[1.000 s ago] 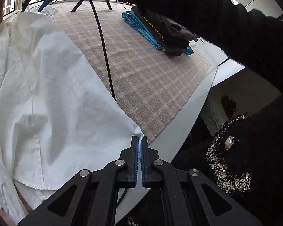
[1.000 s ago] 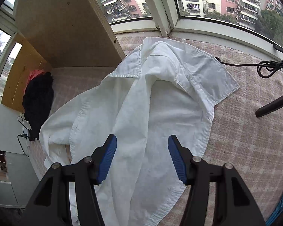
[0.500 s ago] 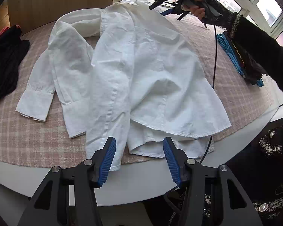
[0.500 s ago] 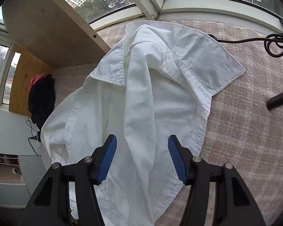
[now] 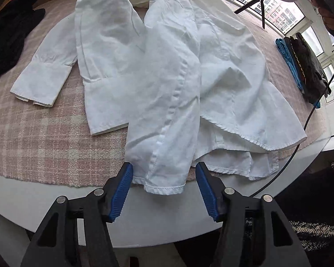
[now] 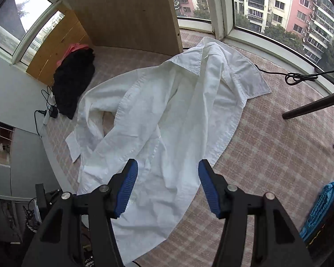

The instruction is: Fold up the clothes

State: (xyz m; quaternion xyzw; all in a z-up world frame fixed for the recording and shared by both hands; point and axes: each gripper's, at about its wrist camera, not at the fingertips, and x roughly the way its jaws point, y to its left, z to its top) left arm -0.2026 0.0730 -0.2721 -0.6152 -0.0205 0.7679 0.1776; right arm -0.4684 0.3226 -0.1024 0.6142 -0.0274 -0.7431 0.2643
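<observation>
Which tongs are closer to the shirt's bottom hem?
Left. The left tongs sit open right at the shirt hem. The right tongs hang open over the shirt's side, apparently farther from that hem.

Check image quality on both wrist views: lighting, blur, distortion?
Left wrist: soft daylight, white shirt sharp with faint shadows in its folds, table edge bowed by the fisheye. Right wrist: sharp, window frame curved, black vignette corners, no glare on the shirt.
</observation>
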